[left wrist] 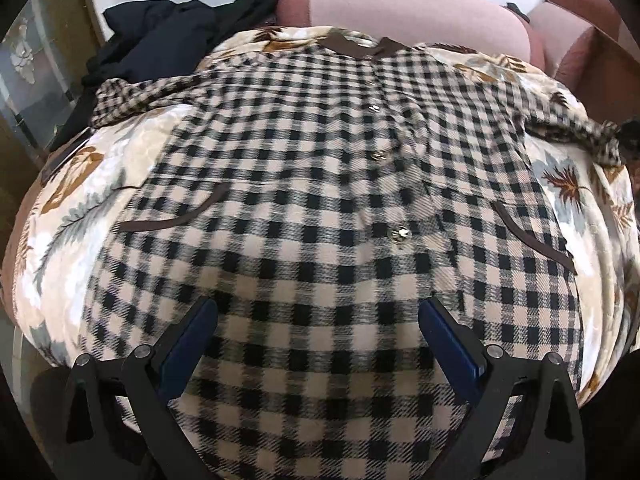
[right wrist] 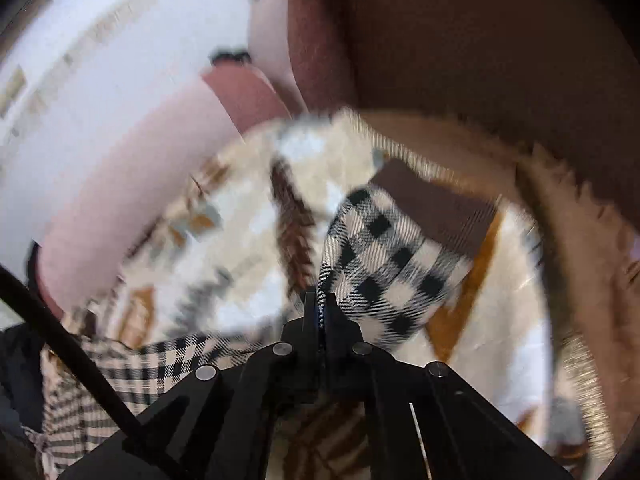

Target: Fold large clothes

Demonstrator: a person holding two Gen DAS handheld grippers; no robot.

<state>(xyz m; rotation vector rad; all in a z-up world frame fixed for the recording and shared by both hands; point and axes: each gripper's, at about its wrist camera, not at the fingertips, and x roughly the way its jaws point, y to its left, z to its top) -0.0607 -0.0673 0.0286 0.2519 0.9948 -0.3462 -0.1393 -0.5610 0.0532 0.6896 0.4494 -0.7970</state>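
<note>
A cream-and-black checked jacket (left wrist: 320, 184) with brown trim and metal snaps lies front-up, spread over a leaf-print blanket (left wrist: 80, 208). My left gripper (left wrist: 318, 312) hovers open just above its lower hem, blue pads wide apart with nothing between them. In the right wrist view my right gripper (right wrist: 320, 308) is shut on the end of the jacket's sleeve (right wrist: 384, 256), whose brown cuff (right wrist: 436, 208) hangs beyond the fingers above the blanket. The same sleeve (left wrist: 576, 132) shows lifted at the right edge of the left wrist view. The right wrist picture is blurred.
A dark garment (left wrist: 168, 44) is heaped at the far left beside the jacket. Pink cushions (left wrist: 400, 4) line the back of the sofa. A brown armrest (right wrist: 480, 40) rises close on the right. A glass-fronted cabinet (left wrist: 32, 80) stands at the left.
</note>
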